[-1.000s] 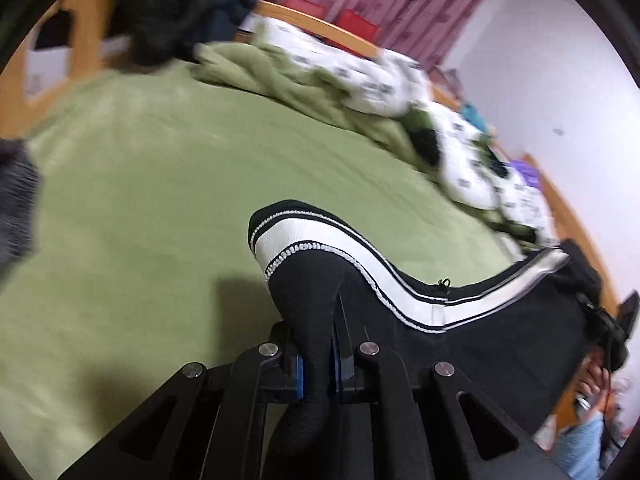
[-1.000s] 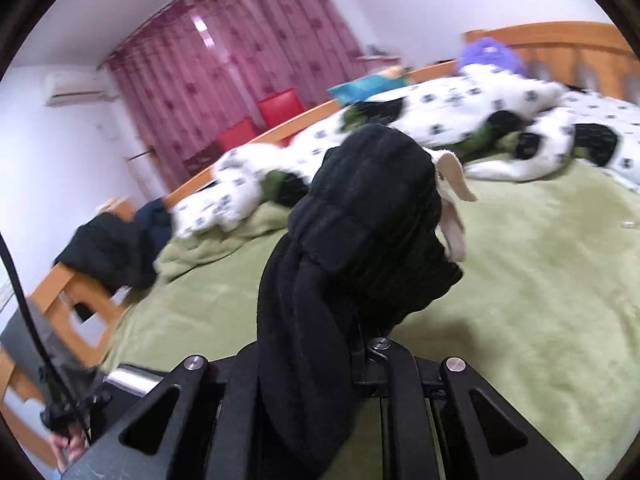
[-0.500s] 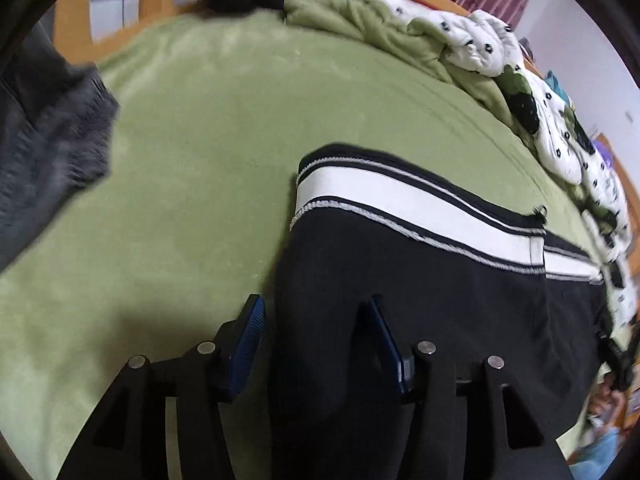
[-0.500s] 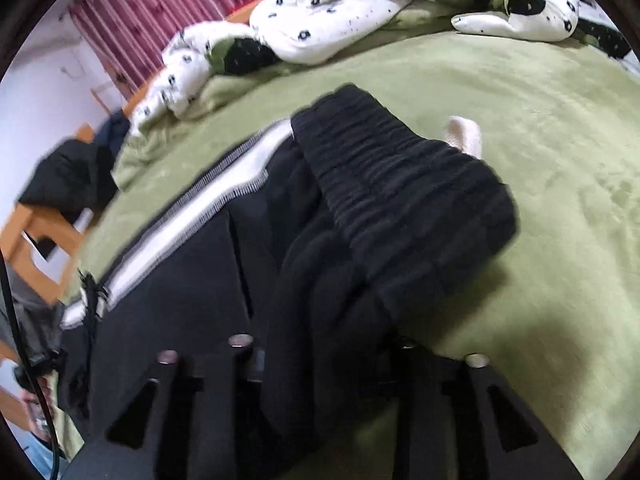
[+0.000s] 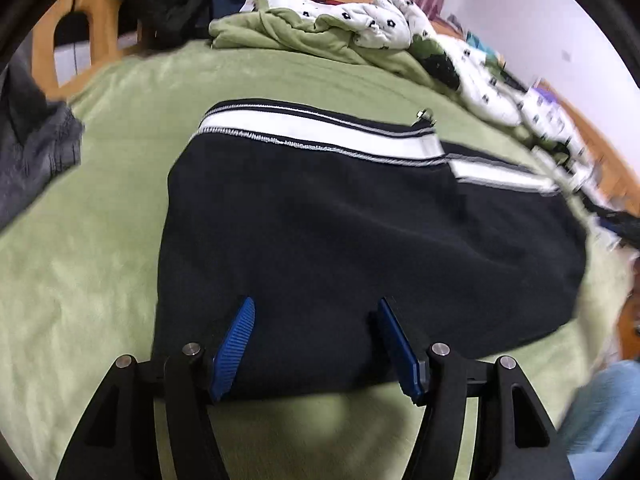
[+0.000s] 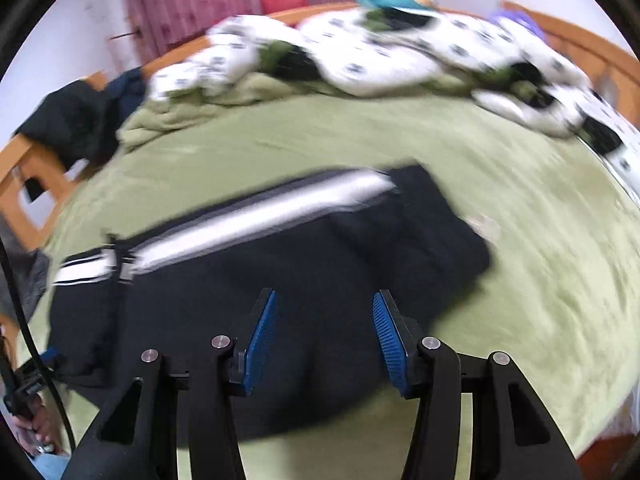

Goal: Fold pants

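The black pants [image 5: 340, 240] with a white side stripe [image 5: 320, 130] lie folded flat on the green bed cover [image 5: 80, 280]. They also show in the right wrist view [image 6: 280, 280], blurred, with the stripe [image 6: 248, 216] along their far edge. My left gripper [image 5: 314, 312] is open and empty, its blue pads just above the pants' near edge. My right gripper [image 6: 324, 304] is open and empty above the pants' near edge at their other end.
A crumpled white patterned duvet [image 6: 380, 52] and green blanket [image 5: 288, 32] lie along the far side of the bed. Dark clothes [image 6: 76, 120] hang on the wooden bed frame [image 5: 44, 52]. A grey garment [image 5: 32, 152] lies at the left.
Both grippers let go of the pants and opened. The pants dropped from a held, bunched state to lying flat on the bed. Both grippers have pulled back a little.
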Demonstrator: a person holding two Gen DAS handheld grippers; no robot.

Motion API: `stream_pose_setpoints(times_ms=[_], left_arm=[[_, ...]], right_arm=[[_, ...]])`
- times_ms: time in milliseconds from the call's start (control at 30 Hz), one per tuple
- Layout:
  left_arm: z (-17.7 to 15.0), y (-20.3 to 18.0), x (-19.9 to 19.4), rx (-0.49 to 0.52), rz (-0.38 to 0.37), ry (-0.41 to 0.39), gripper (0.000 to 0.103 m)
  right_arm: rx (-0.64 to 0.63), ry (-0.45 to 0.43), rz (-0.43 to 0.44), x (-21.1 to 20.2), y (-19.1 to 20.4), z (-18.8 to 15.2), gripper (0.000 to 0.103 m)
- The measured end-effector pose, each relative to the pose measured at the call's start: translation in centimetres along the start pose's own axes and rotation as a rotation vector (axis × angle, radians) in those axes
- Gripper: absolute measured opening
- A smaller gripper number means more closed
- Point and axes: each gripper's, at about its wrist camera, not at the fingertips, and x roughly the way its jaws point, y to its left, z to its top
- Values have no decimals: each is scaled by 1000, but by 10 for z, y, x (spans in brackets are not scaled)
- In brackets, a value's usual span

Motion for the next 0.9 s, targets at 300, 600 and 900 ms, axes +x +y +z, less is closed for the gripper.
stream_pose_setpoints(times_ms=[300,600,900], left_arm=[[-15,43,-31,-148,8,-47,61],[-33,76,-35,-254,-35,-48,61],[-37,82,-41,-265,-76,-78,61]], right_arm=[[-314,121,216,77,179,5,26],[-466,209,155,125,236,-27,14],[-312,110,261,93,202,-7,4]])
